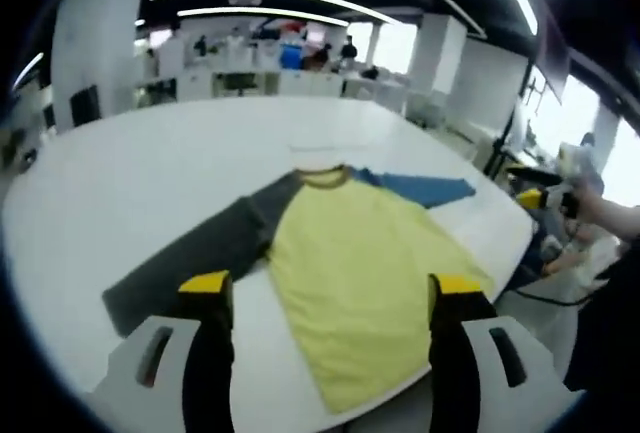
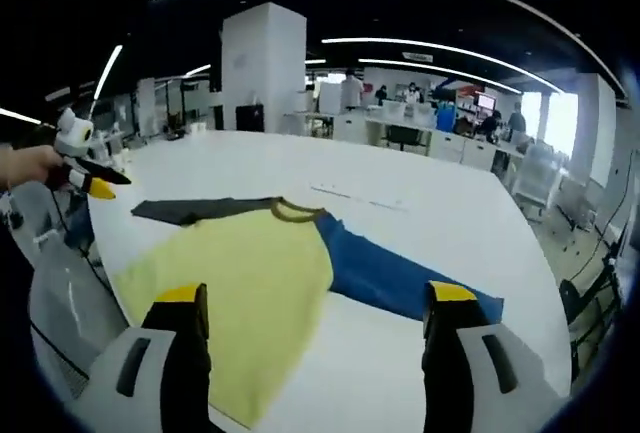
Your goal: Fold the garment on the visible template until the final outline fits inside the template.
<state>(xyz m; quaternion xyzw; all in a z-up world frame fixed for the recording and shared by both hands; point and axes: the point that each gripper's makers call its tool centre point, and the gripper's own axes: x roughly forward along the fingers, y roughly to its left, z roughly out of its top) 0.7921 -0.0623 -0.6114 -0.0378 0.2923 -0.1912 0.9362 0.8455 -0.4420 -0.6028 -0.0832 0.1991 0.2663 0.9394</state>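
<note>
A long-sleeved shirt lies flat on the white table (image 1: 150,183), collar (image 1: 325,177) pointing away from me. Its body (image 1: 360,273) is yellow, one sleeve (image 1: 195,253) is dark grey and the other sleeve (image 1: 430,188) is blue. My left gripper (image 1: 330,288) hovers open above the shirt's hem side, nothing between its yellow-tipped jaws. In the right gripper view, the yellow body (image 2: 240,278) is flanked by the blue sleeve (image 2: 400,278) and grey sleeve (image 2: 195,210). My right gripper (image 2: 315,298) is open over them. Faint lines (image 2: 355,196) mark the table beyond the collar.
A hand holds the right gripper (image 1: 548,198) off the table's right edge. The left gripper (image 2: 88,181) is also in a hand at the table's left edge. A white pillar (image 2: 262,68), desks and people stand far behind. The yellow hem reaches the table's near edge (image 1: 420,393).
</note>
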